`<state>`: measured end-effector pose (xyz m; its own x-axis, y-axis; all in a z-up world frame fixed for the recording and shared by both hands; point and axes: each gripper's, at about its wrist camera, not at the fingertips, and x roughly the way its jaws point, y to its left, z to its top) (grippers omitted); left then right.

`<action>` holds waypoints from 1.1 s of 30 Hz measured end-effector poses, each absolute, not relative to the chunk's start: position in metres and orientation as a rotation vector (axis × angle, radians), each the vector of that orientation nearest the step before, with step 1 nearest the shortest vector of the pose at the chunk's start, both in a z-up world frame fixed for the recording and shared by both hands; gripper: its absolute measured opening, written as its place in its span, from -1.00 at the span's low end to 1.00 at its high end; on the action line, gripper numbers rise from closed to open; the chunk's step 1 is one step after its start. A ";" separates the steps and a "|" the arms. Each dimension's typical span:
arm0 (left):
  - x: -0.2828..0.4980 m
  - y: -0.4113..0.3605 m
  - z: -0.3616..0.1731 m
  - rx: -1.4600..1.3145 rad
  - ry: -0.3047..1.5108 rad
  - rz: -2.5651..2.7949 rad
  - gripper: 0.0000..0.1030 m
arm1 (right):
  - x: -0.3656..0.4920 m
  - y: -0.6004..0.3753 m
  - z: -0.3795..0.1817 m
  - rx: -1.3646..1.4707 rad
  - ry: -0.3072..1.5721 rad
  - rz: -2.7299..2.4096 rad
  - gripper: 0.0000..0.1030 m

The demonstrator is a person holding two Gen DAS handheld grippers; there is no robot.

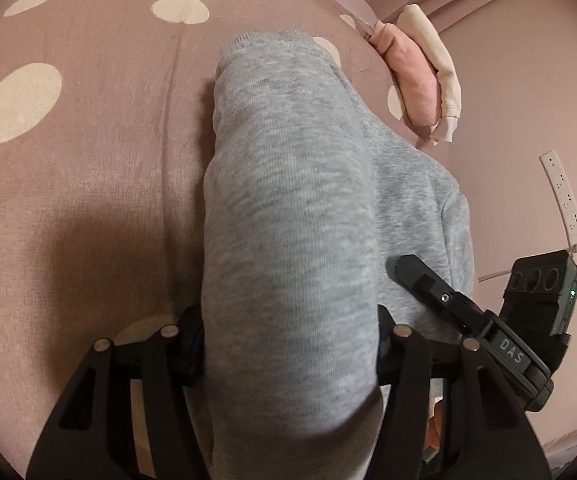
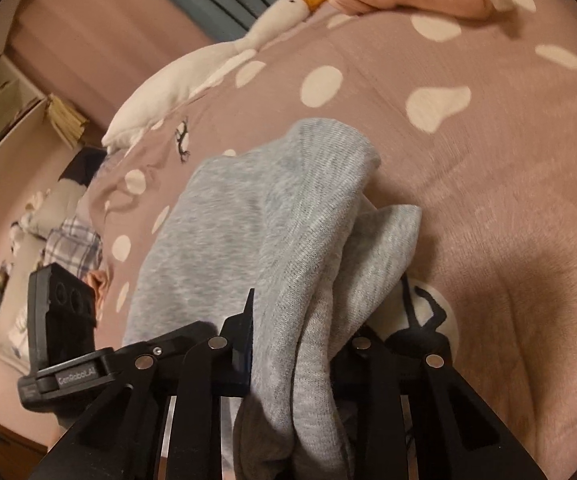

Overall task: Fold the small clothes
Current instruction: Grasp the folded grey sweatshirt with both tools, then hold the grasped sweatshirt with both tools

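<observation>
A person is working over a bed covered in a mauve spotted bedspread (image 1: 100, 184), holding a two-finger gripper in each hand. Both grippers are clamping the near edge of a small grey knitted garment (image 1: 288, 208), which is lying on the bedspread and stretching away towards the far side.

The left gripper (image 1: 290, 344) is pinching a broad, thick roll of the grey cloth, its jaws closed against both sides of the fabric. The right gripper (image 2: 292, 344) is squeezing a narrower, bunched fold of the same garment, its jaws drawn in tight on the cloth.

A folded pink garment (image 1: 412, 76) with a cream garment (image 1: 434, 52) on it is resting well apart at the far right, likely finished pieces. A white toy goose (image 2: 192, 68) is lying at the far left.

The step in hand appears to be the grasp before a fold. The next move probably calls for both hands lifting together and carrying the near edge towards the far edge, keeping the cloth taut between them.
</observation>
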<state>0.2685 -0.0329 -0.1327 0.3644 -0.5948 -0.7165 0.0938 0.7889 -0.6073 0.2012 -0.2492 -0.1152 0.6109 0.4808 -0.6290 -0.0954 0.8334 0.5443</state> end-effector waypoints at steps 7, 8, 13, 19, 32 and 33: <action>0.249 -0.028 -0.117 -0.452 1.074 -0.454 0.13 | 0.185 -0.241 -0.110 0.471 0.819 0.386 -0.48; 0.247 -0.028 -0.116 -0.442 1.070 -0.453 0.13 | 0.183 -0.239 -0.109 0.467 0.817 0.388 -0.48; 0.237 -0.022 -0.112 -0.438 1.062 -0.449 0.13 | 0.176 -0.231 -0.104 0.473 0.810 0.405 -0.48; 0.226 -0.018 -0.106 -0.427 1.039 -0.432 0.13 | 0.168 -0.218 -0.100 0.448 0.807 0.443 -0.48; 0.210 0.030 -0.099 -0.418 0.982 -0.327 0.13 | 0.177 -0.175 -0.103 0.402 0.793 0.488 -0.48; 0.210 0.034 -0.099 -0.422 0.976 -0.316 0.13 | 0.177 -0.172 -0.104 0.399 0.793 0.493 -0.48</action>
<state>0.2103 0.0336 -0.0988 0.5257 -0.4408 -0.7276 0.0698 0.8748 -0.4795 0.1770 -0.1720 -0.1038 0.6001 0.5578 -0.5733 -0.2681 0.8155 0.5129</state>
